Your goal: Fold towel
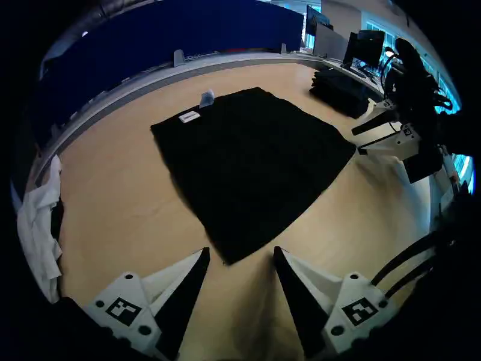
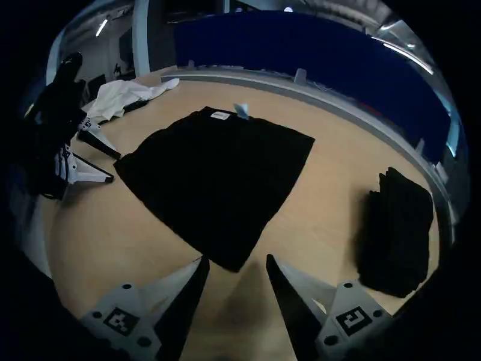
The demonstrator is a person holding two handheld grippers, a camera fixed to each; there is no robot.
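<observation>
While the towel [image 1: 252, 162] is laid flat on the table [image 1: 114, 198], the left gripper [image 1: 240, 249] and right gripper [image 2: 236, 257] are held wide, empty, a towel corner just ahead of each.

In the right gripper view, a white cloth [image 2: 123, 93] lies at ten o'clock, a dark folded stack [image 2: 397, 234] at four o'clock.

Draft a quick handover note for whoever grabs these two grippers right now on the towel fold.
Left gripper: open, empty, pointed at a corner of the black towel.
Right gripper: open, empty, at another corner.
Towel lies spread flat on the table; a dark folded stack sits aside.
Done: no fold yet. Left: grip corners, make every fold.
</observation>
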